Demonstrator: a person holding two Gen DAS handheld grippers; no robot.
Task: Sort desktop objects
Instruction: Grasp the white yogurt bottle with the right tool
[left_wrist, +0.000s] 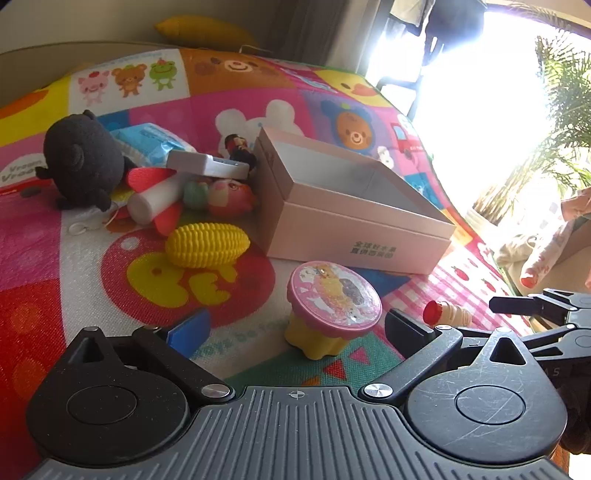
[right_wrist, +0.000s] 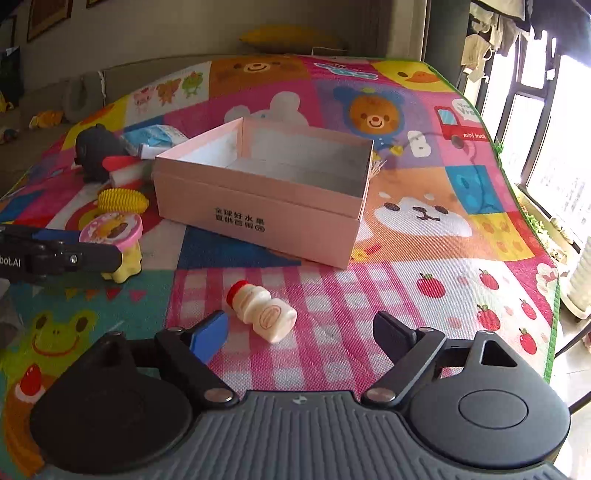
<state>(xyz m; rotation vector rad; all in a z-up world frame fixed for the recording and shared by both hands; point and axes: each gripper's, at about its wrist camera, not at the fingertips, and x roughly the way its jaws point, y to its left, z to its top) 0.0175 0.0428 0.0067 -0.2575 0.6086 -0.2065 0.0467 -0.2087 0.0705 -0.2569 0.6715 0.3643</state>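
Both claws gape wide, holding nothing: right claw (right_wrist: 301, 336) lines up on the toy yogurt bottle (right_wrist: 263, 311) lying just ahead, left claw (left_wrist: 295, 328) faces the pink-lidded toy cup (left_wrist: 330, 306); looks like approach, next close, then carry to the far pink box (right_wrist: 258, 199), seemingly empty

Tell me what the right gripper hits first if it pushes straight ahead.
Likely the small yogurt bottle, lying on its side on the mat just ahead of the open right gripper, slightly left of centre. The pink box sits farther back.
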